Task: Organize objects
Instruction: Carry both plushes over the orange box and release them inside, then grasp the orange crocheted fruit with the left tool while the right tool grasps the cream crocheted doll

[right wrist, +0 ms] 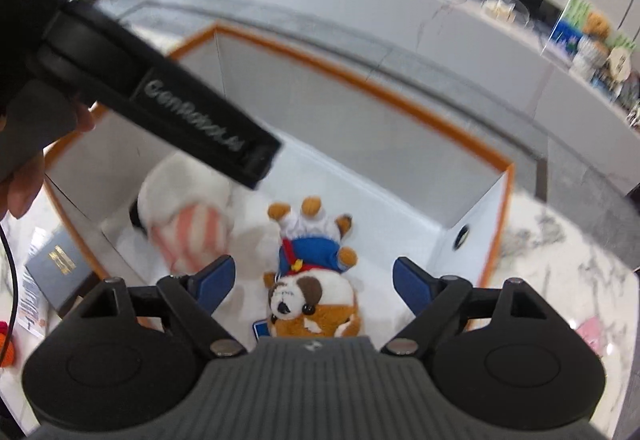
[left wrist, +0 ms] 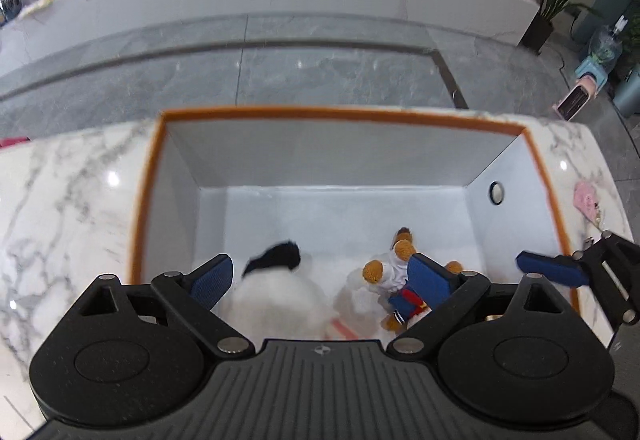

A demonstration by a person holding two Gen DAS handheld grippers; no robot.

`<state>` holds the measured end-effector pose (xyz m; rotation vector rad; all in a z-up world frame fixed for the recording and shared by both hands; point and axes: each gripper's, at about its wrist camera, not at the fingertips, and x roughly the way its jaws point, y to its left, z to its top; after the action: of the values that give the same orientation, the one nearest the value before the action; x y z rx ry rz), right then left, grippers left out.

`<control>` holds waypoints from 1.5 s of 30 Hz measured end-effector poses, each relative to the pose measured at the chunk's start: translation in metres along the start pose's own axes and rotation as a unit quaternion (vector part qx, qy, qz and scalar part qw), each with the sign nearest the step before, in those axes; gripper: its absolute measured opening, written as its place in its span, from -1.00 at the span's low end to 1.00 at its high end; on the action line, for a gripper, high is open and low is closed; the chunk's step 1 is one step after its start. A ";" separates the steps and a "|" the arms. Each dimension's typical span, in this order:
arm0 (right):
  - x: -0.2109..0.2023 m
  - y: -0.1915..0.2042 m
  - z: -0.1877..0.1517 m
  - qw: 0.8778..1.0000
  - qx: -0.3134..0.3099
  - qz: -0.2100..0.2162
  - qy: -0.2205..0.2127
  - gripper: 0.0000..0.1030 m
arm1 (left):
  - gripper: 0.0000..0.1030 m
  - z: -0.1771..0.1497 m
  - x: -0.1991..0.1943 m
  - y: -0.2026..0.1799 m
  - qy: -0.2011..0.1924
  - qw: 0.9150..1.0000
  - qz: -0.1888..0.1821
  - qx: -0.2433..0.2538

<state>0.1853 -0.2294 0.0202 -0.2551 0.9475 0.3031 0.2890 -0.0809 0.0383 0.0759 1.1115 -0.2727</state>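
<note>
Left gripper (left wrist: 320,280) tilted down over near edge of box (left wrist: 344,115), fingers spread, nothing between pads. Right gripper (right wrist: 314,282) angled down over same box from its right side, fingers spread wide, empty. Box on marble tabletop (left wrist: 68,199), orange rim, white inside. Dog plush (right wrist: 312,276) lying on box floor near right wall, head toward near edge. White plush (right wrist: 188,220) beside it at left, apart. Booklet (right wrist: 56,268) on tabletop left of box.

Each claw is matte black, with 2 blue ribbed pads, silver pivot screws, round discs and a grooved grey centre: left claw (left wrist: 322,276), right claw (right wrist: 314,278). Bare fingers (right wrist: 20,187) show.
</note>
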 end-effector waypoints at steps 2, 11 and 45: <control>-0.022 0.007 -0.003 1.000 0.003 -0.003 -0.024 0.68 | 1.00 -0.008 -0.021 0.000 -0.020 1.000 -0.001 0.006; -0.111 0.065 -0.069 0.993 -0.001 -0.006 -0.118 0.85 | 1.00 -0.108 -0.129 0.026 -0.101 0.995 -0.018 -0.010; -0.067 0.114 -0.209 0.984 0.119 0.055 -0.122 0.88 | 1.00 -0.311 -0.047 0.088 -0.027 0.981 0.009 -0.191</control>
<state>-0.0499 -0.2050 -0.0505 0.0539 0.7481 0.3120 0.0200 0.0733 -0.0645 -0.2612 1.0917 -0.0425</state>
